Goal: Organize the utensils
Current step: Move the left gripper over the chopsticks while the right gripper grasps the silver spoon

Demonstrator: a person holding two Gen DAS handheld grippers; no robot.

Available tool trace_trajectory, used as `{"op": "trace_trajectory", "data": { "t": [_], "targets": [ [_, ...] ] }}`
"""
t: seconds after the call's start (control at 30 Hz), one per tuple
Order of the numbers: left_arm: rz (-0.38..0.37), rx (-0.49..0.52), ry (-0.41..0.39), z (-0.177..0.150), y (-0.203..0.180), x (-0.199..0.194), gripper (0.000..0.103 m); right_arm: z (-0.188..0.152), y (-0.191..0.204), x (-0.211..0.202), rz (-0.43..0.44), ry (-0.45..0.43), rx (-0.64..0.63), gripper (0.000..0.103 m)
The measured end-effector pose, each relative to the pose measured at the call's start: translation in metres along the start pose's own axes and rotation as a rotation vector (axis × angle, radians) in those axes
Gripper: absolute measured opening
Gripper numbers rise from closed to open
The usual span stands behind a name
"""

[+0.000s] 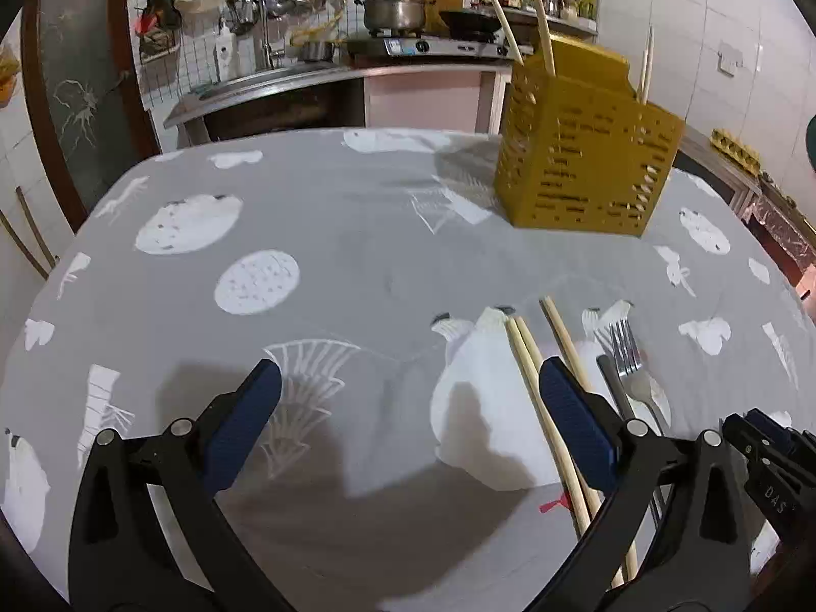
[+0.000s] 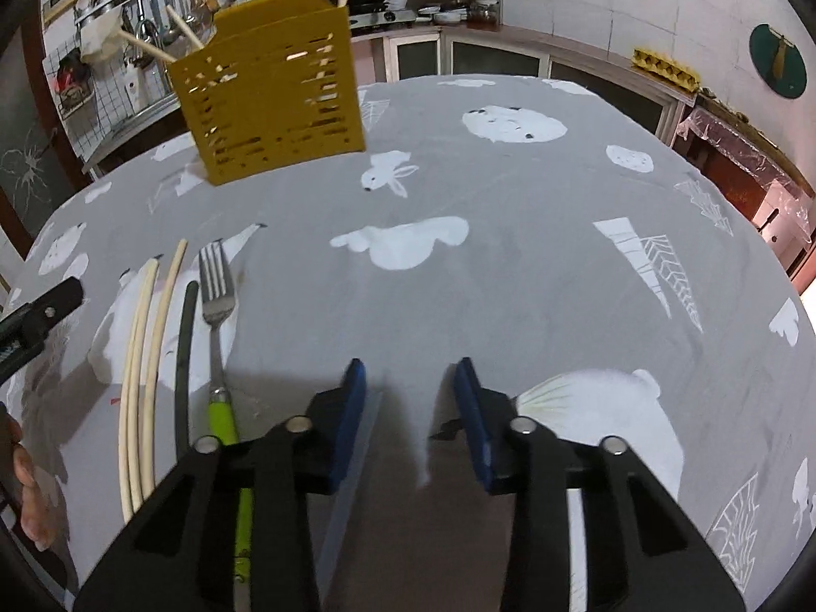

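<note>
A yellow slotted utensil holder (image 1: pixel 586 153) (image 2: pixel 270 97) stands at the far side of the table with several pale chopsticks upright in it. Three pale chopsticks (image 1: pixel 530 377) (image 2: pixel 140 357), a dark stick (image 1: pixel 612 382) (image 2: pixel 183 347) and a green-handled fork (image 1: pixel 625 352) (image 2: pixel 217 296) lie side by side on the cloth. My left gripper (image 1: pixel 408 382) is open wide, its right finger over the chopsticks. My right gripper (image 2: pixel 410 377) is open narrowly over bare cloth, just right of the fork. A flat grey strip (image 2: pixel 352 474) lies under its left finger.
The table (image 1: pixel 357 255) (image 2: pixel 510 280) wears a grey cloth with white prints. Behind it are a kitchen counter with a stove and pot (image 1: pixel 395 13), a sink and hanging tools. A person's hand (image 2: pixel 25 484) shows at the left edge.
</note>
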State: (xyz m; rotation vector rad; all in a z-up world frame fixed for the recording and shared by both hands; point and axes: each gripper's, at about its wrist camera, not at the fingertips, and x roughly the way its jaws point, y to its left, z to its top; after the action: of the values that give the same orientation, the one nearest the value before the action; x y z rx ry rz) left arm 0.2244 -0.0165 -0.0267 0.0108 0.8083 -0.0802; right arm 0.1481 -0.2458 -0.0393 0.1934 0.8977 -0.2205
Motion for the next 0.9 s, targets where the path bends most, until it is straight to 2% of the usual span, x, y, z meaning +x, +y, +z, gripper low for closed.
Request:
{"op": "trace_trajectory", "data": {
  "t": [0.03,0.1,0.13,0.27,0.37,0.6,0.9],
  "targets": [
    [-0.001,0.0,0.008,0.0,-0.001,0.001,0.098,0.0,0.001,0.0,0.004,0.001,-0.001,0.024],
    [-0.003,0.006,0.024,-0.001,-0.004,0.005,0.098,0.002,0.002,0.001,0.019,0.002,-0.009,0.011],
    [-0.004,0.009,0.033,-0.002,-0.007,0.007,0.098,0.002,0.002,0.002,0.021,0.0,-0.012,0.009],
    [-0.016,0.007,0.065,-0.003,-0.011,0.014,0.097,0.011,-0.007,0.009,0.062,-0.011,-0.013,0.009],
    [-0.026,0.004,0.092,-0.005,-0.015,0.021,0.097,0.019,-0.012,0.014,0.06,-0.011,-0.028,0.009],
    [-0.03,-0.005,0.114,-0.006,-0.019,0.029,0.095,0.031,-0.02,0.022,0.054,-0.016,-0.042,0.009],
    [-0.017,0.009,0.111,-0.009,-0.021,0.029,0.093,0.028,-0.024,0.023,0.075,-0.029,-0.025,0.009]
  ]
}}
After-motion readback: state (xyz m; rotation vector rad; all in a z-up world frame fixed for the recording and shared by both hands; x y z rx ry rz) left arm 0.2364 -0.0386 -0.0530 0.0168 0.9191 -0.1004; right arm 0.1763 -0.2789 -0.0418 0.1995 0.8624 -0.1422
